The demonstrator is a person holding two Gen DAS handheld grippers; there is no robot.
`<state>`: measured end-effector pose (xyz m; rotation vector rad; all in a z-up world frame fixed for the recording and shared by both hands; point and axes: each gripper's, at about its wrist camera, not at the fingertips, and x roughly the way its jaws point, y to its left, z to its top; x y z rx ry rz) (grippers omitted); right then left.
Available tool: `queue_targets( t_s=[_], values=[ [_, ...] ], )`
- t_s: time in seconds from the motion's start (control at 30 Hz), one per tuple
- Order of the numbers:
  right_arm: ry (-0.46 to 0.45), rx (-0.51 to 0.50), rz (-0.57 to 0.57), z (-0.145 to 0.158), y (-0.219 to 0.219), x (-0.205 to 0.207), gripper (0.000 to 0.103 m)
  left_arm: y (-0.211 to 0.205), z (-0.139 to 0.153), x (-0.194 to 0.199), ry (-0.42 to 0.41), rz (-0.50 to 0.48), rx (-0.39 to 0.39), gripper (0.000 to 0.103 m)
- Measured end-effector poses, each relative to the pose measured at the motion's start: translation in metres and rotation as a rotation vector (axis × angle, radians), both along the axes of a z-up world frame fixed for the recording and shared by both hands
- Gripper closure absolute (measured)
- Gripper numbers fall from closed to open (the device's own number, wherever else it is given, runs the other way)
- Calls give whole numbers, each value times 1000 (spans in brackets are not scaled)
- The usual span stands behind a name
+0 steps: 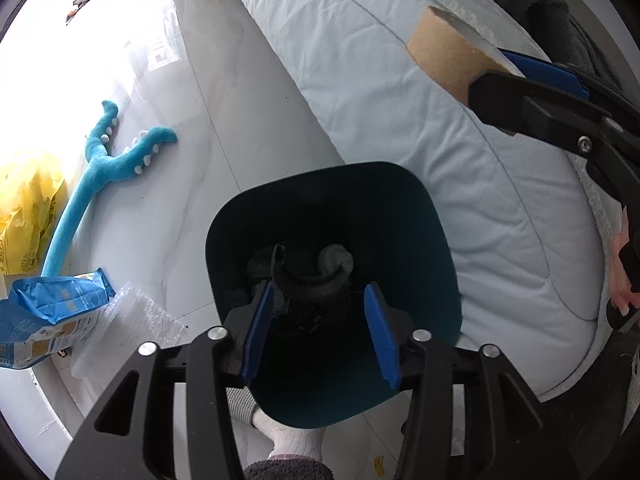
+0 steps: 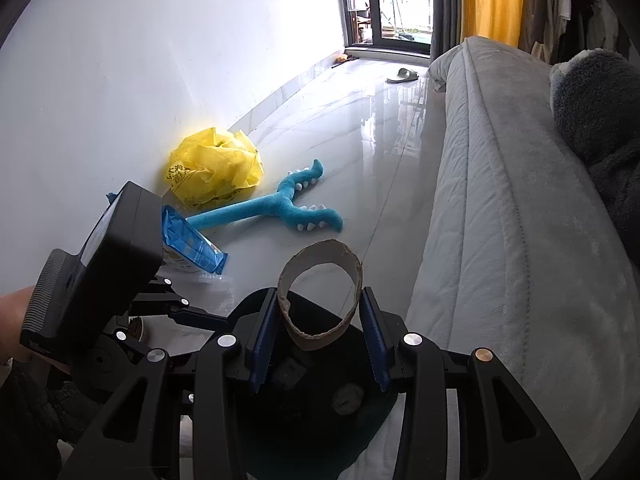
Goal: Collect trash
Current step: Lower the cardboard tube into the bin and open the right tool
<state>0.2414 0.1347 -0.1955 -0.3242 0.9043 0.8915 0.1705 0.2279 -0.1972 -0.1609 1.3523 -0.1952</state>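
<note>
The right tool (image 2: 322, 334) grips a cardboard tube (image 2: 320, 292) across its squashed wall, above the dark bin (image 1: 424, 240); the left tool (image 1: 320, 330) hangs half open and empty over the bin's mouth; the tube looks light, thin, easily crushed, so a gentle mid-wall hold should suit.
</note>
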Motion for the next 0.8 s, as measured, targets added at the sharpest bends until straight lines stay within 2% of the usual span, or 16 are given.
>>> queue_targets(
  t_s=[0.07,0.3,0.6,0.8],
  values=[
    [5,-5,7,-3,4,1,62,3,1,-2,-5,0,17,41],
    [37,-23,10,-14,15,0,62,13,11,-7,-55,9,57,36],
    [111,-82,6,-43,27,-1,62,40,43,-12,-220,92,89,28],
    [149,-139,19,-65,40,-7,62,50,65,-15,-343,128,136,27]
  ],
)
